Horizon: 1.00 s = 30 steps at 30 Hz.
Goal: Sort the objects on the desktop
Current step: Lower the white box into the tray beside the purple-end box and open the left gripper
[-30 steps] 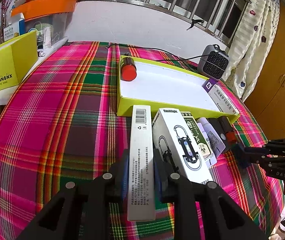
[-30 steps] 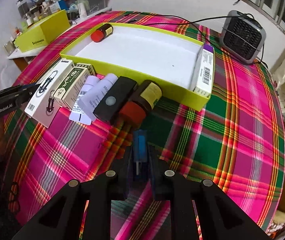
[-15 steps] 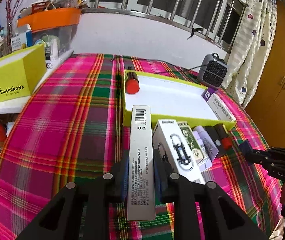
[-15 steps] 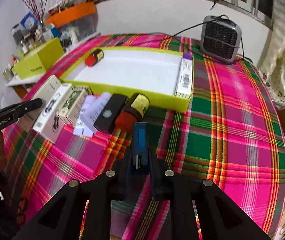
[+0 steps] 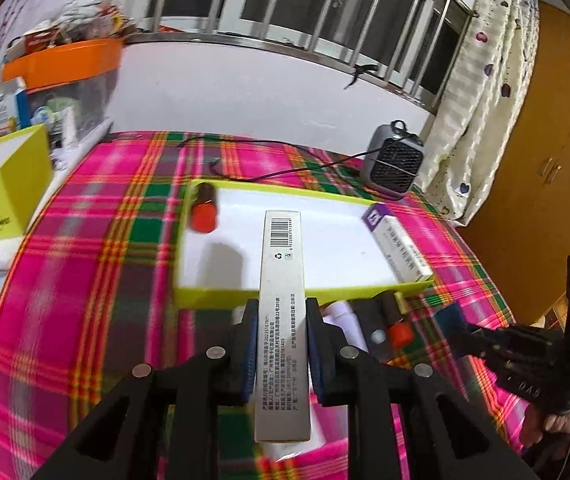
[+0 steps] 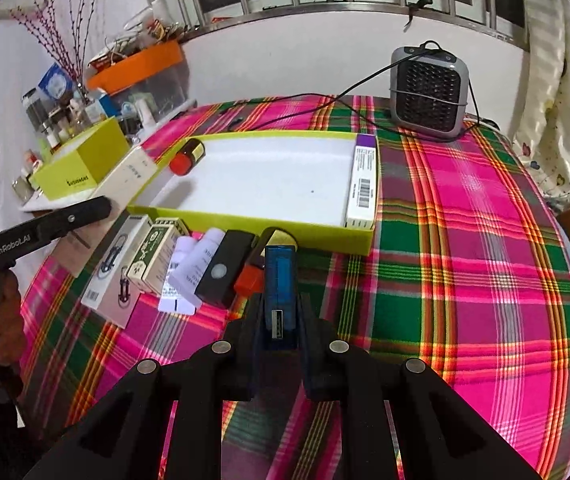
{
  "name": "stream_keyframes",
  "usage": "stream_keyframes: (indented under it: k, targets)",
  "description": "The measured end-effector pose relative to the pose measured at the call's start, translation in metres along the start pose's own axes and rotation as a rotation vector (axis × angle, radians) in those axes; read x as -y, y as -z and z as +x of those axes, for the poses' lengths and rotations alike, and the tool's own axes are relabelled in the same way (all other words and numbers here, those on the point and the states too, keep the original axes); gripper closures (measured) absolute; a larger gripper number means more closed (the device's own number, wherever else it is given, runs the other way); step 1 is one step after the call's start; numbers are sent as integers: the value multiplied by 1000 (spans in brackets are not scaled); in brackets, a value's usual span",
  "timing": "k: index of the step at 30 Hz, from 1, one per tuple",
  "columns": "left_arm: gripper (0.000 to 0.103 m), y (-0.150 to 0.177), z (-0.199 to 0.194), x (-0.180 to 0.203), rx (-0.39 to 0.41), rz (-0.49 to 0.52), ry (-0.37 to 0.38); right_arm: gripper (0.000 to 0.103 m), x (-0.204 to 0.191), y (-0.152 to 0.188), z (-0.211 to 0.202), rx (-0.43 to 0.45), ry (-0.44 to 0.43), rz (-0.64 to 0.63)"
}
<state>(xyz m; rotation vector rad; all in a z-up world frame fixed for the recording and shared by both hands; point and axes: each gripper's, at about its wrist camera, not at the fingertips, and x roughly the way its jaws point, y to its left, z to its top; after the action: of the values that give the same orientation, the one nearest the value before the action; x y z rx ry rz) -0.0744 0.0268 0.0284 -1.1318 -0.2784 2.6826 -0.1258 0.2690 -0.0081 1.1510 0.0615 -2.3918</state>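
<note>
A: How far along is the sorting judged to be?

B: Early. Two things are seen lying in the yellow-green tray (image 6: pixel 245 222): a red-capped brown bottle (image 6: pixel 187 156) at its far left corner and a purple-ended carton (image 6: pixel 363 184) along its right wall. Two more are lifted but not yet set down. The long grey barcode box (image 5: pixel 283 320) is pinched between the fingers of the left gripper (image 5: pixel 281 344) and held out over the tray's near wall. The blue USB device (image 6: pixel 279 292) is clamped in the right gripper (image 6: pixel 279 320), above the plaid cloth (image 6: pixel 465 260) just in front of the tray.

A: And what is left on the cloth?

B: A row is counted just in front of the tray: one flashlight box (image 6: pixel 119 268), one green-and-cream carton (image 6: pixel 157 260), one black box (image 6: pixel 225 268) and one second red-capped bottle (image 6: pixel 255 272), partly hidden behind the blue device. The white tubes (image 6: pixel 191 268) are taken as two, though overlap makes that count uncertain. So about six are still to be moved, two are in transit and two are placed.
</note>
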Motion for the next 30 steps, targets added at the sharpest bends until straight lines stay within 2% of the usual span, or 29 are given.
stream_keyframes:
  k: [11, 18, 30]
  targets:
    - [81, -34, 59, 46, -81, -3, 65, 87, 26, -2, -5, 28, 23, 56]
    - [81, -51, 105, 65, -139, -49, 101, 87, 42, 1, -10, 38, 43, 90]
    - [81, -72, 166, 92, -170, -94, 88, 87, 61, 4, -14, 44, 61, 120]
